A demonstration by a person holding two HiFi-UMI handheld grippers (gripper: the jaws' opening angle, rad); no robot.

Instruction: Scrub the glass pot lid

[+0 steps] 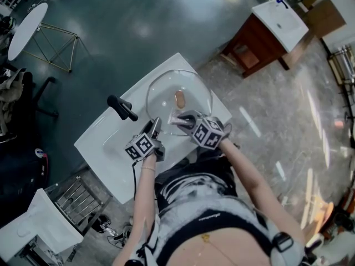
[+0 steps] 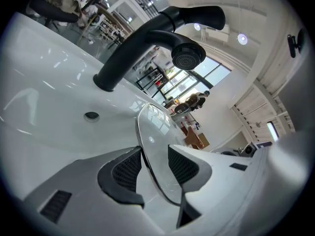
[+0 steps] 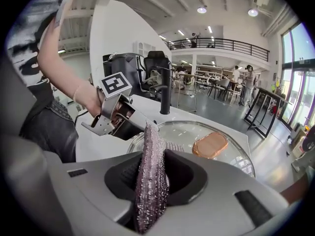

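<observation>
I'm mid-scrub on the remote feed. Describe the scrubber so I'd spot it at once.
Find the white rectangular sink top with the black faucet; the round clear glass pot lid sits over it. At the lid's near edge, the fingers of the right gripper pinch a purple-grey scrubbing cloth, which is glittery and limp, unlike the lid's smooth brown knob.

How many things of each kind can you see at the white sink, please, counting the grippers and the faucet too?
grippers: 2 (left gripper, right gripper)
glass pot lid: 1
scrubbing cloth: 1
black faucet: 1
Total: 5
</observation>
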